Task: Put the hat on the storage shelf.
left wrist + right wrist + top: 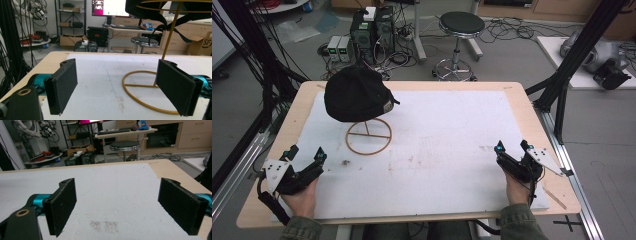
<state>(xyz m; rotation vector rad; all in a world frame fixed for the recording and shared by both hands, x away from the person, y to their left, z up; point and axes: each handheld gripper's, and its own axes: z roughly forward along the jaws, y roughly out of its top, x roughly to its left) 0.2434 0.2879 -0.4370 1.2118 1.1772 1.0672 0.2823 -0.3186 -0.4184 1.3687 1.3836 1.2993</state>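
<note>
Left gripper: held low at the near-left corner of the table, jaws spread wide and empty, aimed forward toward the stand. Right gripper: near-right edge, jaws likewise wide apart, holding nothing, pointing up the white mat. Cap: black, brim to the right, strap hanging beneath, perched on the gold wire stand with ring base, far-left on the mat, well apart from both grippers.

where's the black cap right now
In the high view the black cap sits atop the gold wire stand at the table's far left, ahead of the left tongs.
</note>
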